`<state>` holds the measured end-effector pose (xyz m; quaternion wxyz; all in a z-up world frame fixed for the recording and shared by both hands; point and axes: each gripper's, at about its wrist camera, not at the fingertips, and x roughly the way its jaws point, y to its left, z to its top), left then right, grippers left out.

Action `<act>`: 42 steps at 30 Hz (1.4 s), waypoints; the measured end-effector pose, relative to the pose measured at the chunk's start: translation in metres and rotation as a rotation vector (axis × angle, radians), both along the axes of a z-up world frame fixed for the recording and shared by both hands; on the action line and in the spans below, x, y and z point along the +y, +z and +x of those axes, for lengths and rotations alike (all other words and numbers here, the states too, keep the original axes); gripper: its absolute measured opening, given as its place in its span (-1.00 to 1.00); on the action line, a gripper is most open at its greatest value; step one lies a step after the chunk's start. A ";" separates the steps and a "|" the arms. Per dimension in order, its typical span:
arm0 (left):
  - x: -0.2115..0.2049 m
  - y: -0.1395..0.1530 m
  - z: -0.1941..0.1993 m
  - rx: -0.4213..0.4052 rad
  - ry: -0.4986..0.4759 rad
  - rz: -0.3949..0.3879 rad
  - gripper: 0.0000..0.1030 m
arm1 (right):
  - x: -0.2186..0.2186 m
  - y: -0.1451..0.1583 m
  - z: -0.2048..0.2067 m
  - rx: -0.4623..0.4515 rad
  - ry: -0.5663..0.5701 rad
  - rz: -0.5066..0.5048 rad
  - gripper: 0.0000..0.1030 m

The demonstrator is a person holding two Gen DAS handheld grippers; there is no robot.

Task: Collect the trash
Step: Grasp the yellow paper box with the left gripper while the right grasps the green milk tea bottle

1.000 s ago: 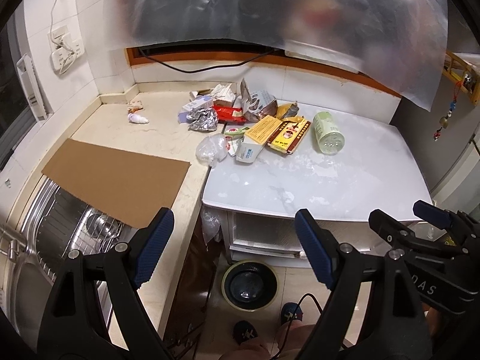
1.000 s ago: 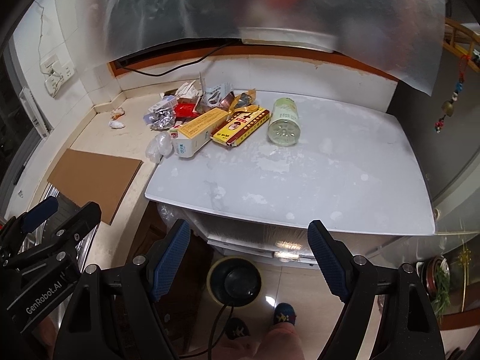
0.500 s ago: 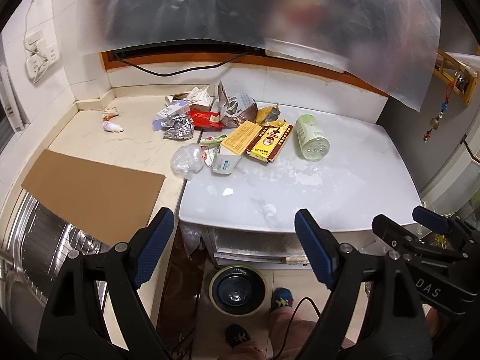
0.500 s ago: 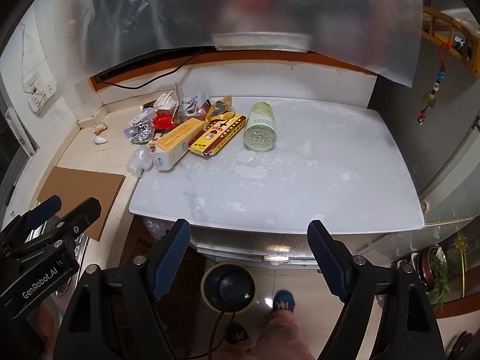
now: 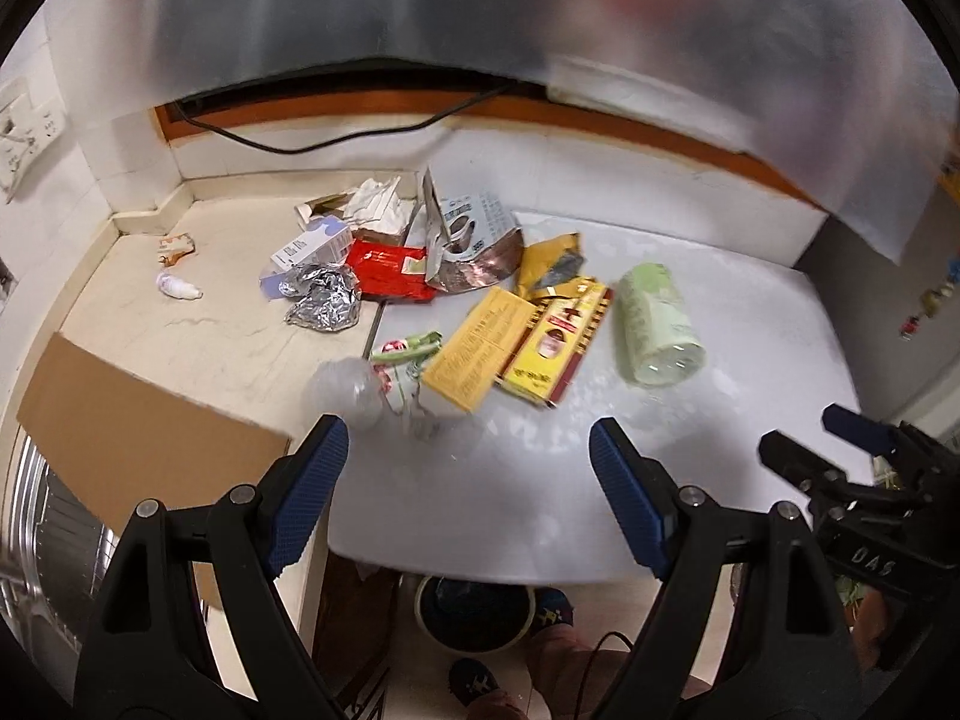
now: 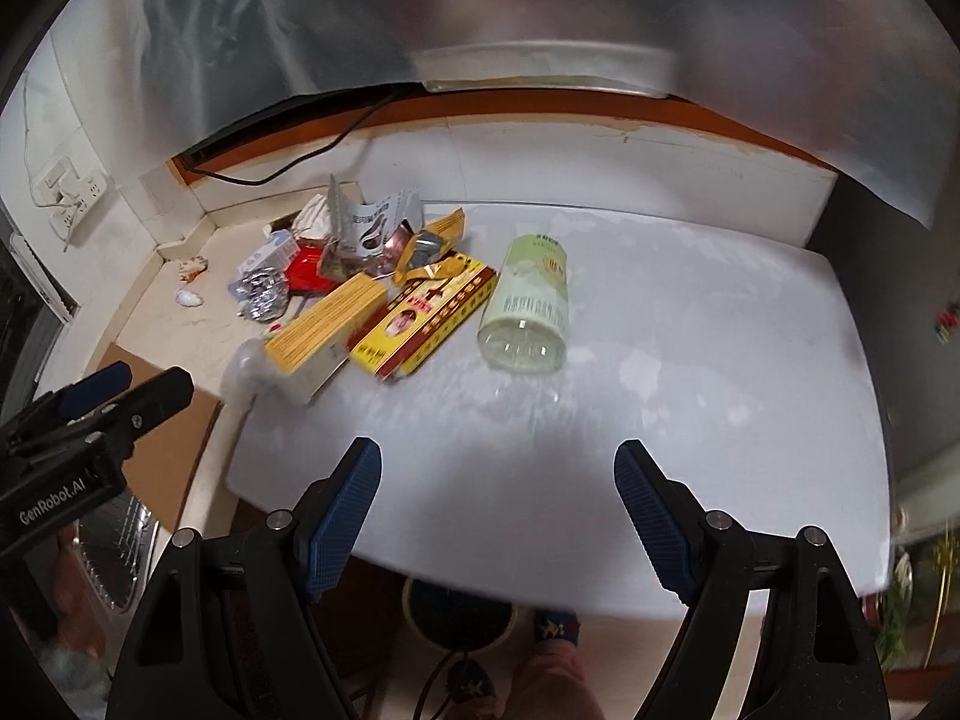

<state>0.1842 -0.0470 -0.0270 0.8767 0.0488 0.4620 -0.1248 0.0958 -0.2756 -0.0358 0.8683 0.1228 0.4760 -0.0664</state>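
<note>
Two hand-held tools hover over the near edge of a white counter (image 6: 690, 360). The left tool (image 5: 468, 480) and right tool (image 6: 498, 498) both gape wide and empty. The trash lies in a heap at the counter's far left: a green bottle (image 6: 528, 312) on its side, a yellow box (image 5: 480, 351), crumpled foil (image 5: 324, 297), and a red packet (image 5: 387, 270).

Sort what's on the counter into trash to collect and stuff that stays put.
Trash to collect:
- pale green plastic bottle lying on its side
- red-and-yellow flat carton
- yellow cardboard box
- crumpled silver foil
- red wrapper

Staying put:
- brown cardboard sheet
- black cable along the wall
- steel sink
</note>
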 end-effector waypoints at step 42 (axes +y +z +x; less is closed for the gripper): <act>-0.035 -0.117 0.089 0.249 0.145 0.049 -0.21 | -0.056 -0.127 0.177 0.125 0.134 0.260 0.30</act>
